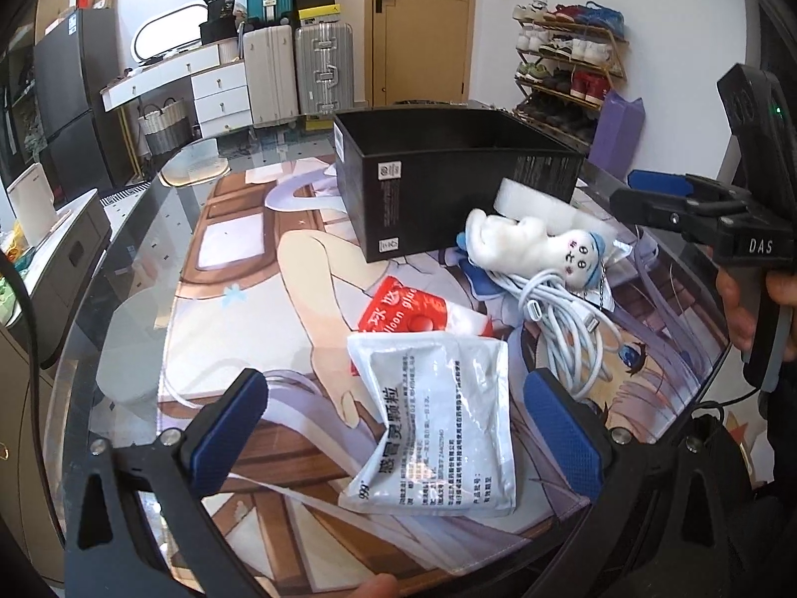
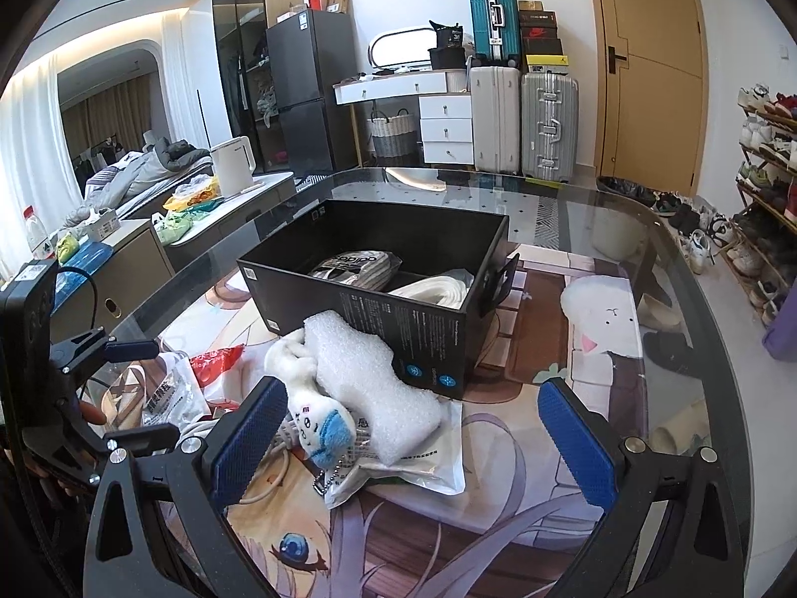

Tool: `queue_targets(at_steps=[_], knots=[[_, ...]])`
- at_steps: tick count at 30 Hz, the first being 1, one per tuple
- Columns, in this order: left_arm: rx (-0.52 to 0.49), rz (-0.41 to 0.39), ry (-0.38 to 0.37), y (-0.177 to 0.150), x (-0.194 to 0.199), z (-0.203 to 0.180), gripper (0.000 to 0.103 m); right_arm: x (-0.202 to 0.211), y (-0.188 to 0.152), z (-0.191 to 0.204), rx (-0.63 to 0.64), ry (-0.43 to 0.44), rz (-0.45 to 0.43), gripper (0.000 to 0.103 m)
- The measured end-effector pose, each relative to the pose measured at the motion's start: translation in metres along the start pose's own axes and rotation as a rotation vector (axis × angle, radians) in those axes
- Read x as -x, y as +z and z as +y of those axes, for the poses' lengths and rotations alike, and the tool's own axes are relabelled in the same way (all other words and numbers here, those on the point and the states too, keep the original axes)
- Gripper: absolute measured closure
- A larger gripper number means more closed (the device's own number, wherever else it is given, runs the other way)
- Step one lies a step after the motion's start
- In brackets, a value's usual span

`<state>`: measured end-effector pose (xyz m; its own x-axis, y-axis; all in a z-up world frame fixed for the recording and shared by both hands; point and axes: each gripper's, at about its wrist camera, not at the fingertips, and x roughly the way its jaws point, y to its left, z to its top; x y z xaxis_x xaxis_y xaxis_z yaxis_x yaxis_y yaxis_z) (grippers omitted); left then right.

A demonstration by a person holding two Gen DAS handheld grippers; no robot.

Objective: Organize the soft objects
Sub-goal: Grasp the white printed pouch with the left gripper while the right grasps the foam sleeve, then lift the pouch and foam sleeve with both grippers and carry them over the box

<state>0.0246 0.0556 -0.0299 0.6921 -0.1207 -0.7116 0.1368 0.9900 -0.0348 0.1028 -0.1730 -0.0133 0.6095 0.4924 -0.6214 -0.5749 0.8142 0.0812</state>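
Your left gripper (image 1: 393,428) has its fingers spread wide, holding nothing, with one white medicine pouch (image 1: 438,423) lying flat on the printed mat (image 1: 239,299) between them. Just beyond it sits one red packet (image 1: 403,311). Your right gripper (image 2: 413,443) is also spread wide and empty, its left pad just beside one white plush toy (image 2: 309,398) with a blue cap. That toy lies against one white foam block (image 2: 368,378), which touches the near wall of one black box (image 2: 319,294). One coil of white cable (image 1: 563,319) is tangled beside the toy. Inside the box you can count two things: a striped bundle (image 2: 356,269) and a cream roll (image 2: 438,291). Everything rests on the glass table (image 2: 597,199).
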Motion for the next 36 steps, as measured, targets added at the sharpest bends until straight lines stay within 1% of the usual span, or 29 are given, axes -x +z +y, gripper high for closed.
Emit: queue_targets(at_steps=[10, 14, 15, 16, 17, 18, 19, 20, 22, 23, 24, 29, 32, 36], knots=[[-0.012, 0.048, -0.014, -0.004, -0.005, -0.001, 0.000, -0.001, 0.000, -0.001, -0.002, 0.000, 0.001, 0.001], [-0.024, 0.065, -0.043, -0.004, -0.004, -0.003, 0.003, -0.004, 0.000, -0.002, -0.010, 0.001, 0.008, 0.001], [-0.028, 0.070, -0.046, -0.004, -0.005, -0.003, 0.004, -0.005, -0.001, -0.002, -0.011, 0.002, 0.011, 0.001], [-0.033, 0.073, -0.051, -0.004, -0.004, -0.004, 0.010, -0.006, -0.001, -0.002, -0.011, 0.001, 0.013, 0.001], [-0.036, 0.075, -0.061, -0.005, -0.004, -0.004, 0.014, -0.007, -0.001, -0.002, -0.012, 0.000, 0.015, 0.001], [-0.036, 0.077, -0.068, -0.005, -0.004, -0.005, 0.015, -0.008, -0.001, -0.002, -0.013, 0.000, 0.017, 0.001], [-0.038, 0.076, -0.069, -0.005, -0.003, -0.005, 0.019, -0.009, 0.000, -0.002, -0.014, 0.001, 0.020, 0.001], [-0.040, 0.074, -0.069, -0.005, -0.003, -0.005, 0.026, -0.010, -0.001, -0.001, -0.012, 0.002, 0.020, 0.001], [-0.039, 0.071, -0.075, -0.005, -0.001, -0.005, 0.038, -0.011, -0.001, -0.001, -0.008, -0.001, 0.020, 0.001], [-0.038, 0.065, -0.083, -0.005, 0.000, -0.004, 0.048, -0.012, 0.000, -0.001, -0.005, -0.002, 0.022, 0.001], [-0.034, 0.066, -0.094, -0.004, 0.001, -0.003, 0.051, -0.013, 0.000, -0.001, -0.003, -0.005, 0.025, 0.001], [-0.032, 0.040, -0.087, -0.004, 0.008, -0.001, 0.054, -0.024, 0.002, -0.003, -0.025, -0.007, 0.044, 0.001], [-0.024, 0.020, -0.090, -0.002, 0.014, 0.001, 0.054, -0.033, 0.005, -0.003, -0.027, -0.053, 0.070, 0.001], [-0.009, 0.000, -0.090, 0.001, 0.020, 0.004, 0.054, -0.040, 0.007, -0.006, -0.061, -0.027, 0.083, 0.001]])
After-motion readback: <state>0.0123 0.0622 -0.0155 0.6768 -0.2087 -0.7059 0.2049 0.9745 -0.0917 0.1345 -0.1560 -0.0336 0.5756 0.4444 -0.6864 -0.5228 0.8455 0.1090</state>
